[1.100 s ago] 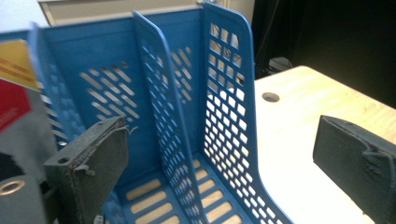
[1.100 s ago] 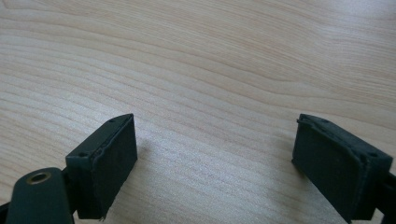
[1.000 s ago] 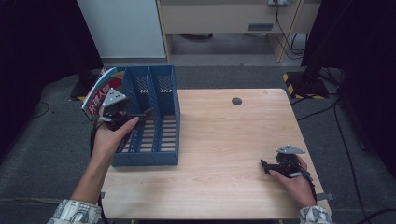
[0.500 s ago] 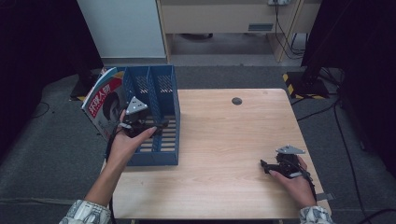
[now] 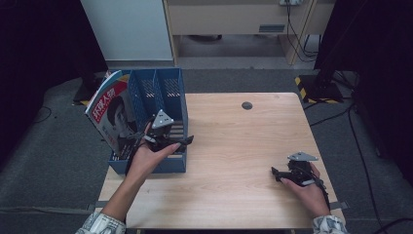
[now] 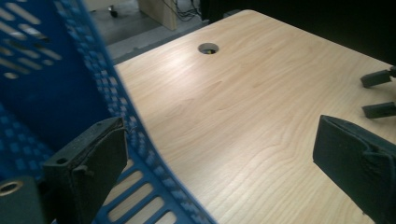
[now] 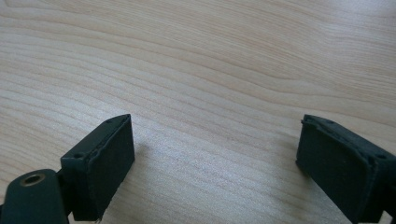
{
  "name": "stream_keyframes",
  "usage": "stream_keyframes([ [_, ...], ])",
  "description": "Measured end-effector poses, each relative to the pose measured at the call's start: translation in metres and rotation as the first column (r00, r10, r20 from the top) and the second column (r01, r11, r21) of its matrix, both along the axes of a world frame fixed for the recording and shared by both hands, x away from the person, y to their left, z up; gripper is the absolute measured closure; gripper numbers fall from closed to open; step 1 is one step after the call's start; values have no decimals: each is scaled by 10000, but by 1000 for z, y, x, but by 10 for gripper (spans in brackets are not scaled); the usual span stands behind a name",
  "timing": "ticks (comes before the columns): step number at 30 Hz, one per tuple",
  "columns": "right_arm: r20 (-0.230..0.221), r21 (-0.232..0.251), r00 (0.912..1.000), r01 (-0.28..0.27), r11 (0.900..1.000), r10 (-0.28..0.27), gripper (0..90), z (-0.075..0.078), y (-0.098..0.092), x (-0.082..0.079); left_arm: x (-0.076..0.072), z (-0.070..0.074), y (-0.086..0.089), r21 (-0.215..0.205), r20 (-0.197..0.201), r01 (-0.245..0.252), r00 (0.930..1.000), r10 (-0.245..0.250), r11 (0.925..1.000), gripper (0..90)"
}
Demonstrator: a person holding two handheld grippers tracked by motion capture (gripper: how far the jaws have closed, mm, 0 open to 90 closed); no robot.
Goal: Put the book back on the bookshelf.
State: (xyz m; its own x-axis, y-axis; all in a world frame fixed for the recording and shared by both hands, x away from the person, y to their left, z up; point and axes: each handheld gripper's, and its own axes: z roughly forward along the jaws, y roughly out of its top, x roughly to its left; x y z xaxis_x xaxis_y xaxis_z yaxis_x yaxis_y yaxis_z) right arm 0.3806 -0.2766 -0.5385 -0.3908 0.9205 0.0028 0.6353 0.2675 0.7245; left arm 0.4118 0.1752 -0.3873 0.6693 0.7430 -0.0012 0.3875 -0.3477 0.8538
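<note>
Magazine leans tilted in blue file rack.

Round cable hole in wooden table; grey carpet floor.

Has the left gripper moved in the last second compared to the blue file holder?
Yes. The left gripper has moved rightward across the blue file holder, from its left wall beside the magazine to its right wall. Its jaws stand open.

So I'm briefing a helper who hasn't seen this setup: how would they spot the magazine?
Start at the light wooden table, then the blue slotted plastic file rack on its left end. The magazine leans in the rack's leftmost slot, the only printed thing there, with a face and red lettering on its cover.
</note>
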Motion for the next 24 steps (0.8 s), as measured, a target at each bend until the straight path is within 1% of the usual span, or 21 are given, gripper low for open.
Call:
stream_keyframes([
  [3, 1, 3, 10000, 1, 10000, -1, 116, 0, 0, 0, 0, -3, -9, 69, -54, 94, 9999, -94, 9999, 25],
  [11, 0, 4, 10000, -1, 10000, 1, 115, 0, 0, 0, -7, -8, -35, -66, -134, 502, 9986, -503, 9987, 27],
  [14, 2, 2, 10000, -2, 10000, 2, 115, 0, 0, 0, -9, -11, -46, 15, -200, 751, 9970, -750, 9972, 28],
  [19, 7, 0, 10000, -10, 10000, 10, 115, 0, 0, 0, -10, -16, -62, 109, -348, 1003, 9944, -999, 9949, 28],
  [22, 5, 13, 10000, 3, 10000, -3, 115, 0, 0, 0, -10, -21, -72, 122, -453, 1122, 9927, -1115, 9936, 29],
  [24, 7, 12, 10000, 1, 10000, -1, 115, 0, 0, 0, -11, -26, -77, 50, -542, 1199, 9914, -1195, 9928, 30],
])
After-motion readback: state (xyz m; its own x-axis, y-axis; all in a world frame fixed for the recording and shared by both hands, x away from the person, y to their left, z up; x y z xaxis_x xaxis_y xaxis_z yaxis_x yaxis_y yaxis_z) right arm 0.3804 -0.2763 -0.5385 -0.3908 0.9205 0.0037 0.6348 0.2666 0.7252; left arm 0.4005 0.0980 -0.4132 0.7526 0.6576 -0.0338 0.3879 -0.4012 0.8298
